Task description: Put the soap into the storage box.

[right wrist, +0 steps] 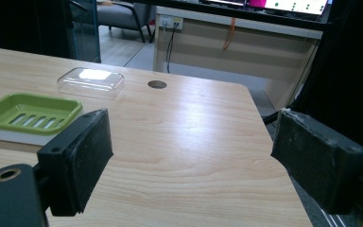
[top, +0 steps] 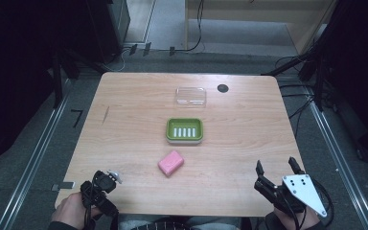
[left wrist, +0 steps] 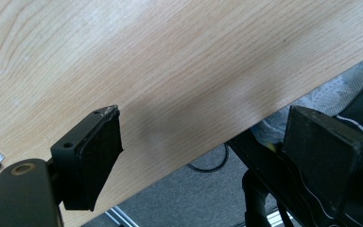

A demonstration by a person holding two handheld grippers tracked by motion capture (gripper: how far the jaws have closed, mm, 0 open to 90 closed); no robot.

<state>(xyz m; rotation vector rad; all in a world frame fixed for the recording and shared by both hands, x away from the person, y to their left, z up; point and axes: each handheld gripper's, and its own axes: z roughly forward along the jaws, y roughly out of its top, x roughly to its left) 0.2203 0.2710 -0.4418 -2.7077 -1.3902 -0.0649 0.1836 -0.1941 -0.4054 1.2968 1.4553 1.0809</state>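
A pink bar of soap (top: 171, 163) lies on the wooden table (top: 139, 96), a little in front of a green soap dish (top: 184, 130) with a slotted white insert. Beyond the dish rests a clear plastic lid (top: 190, 96). My left gripper (top: 106, 180) hovers at the table's near left corner; in its own view the left gripper (left wrist: 203, 146) stands open over the table edge with nothing between the jaws. My right gripper (top: 276, 165) is at the near right corner, open and empty. Past the right gripper (right wrist: 191, 156) I see the dish (right wrist: 30, 113) and the lid (right wrist: 90, 82).
A round black cable hole (top: 223, 88) sits in the tabletop at the back right, also visible as the hole (right wrist: 157, 84) beside the lid. Metal rails (top: 38, 153) run along the floor on both sides. Cables and dark equipment stand beyond the far edge.
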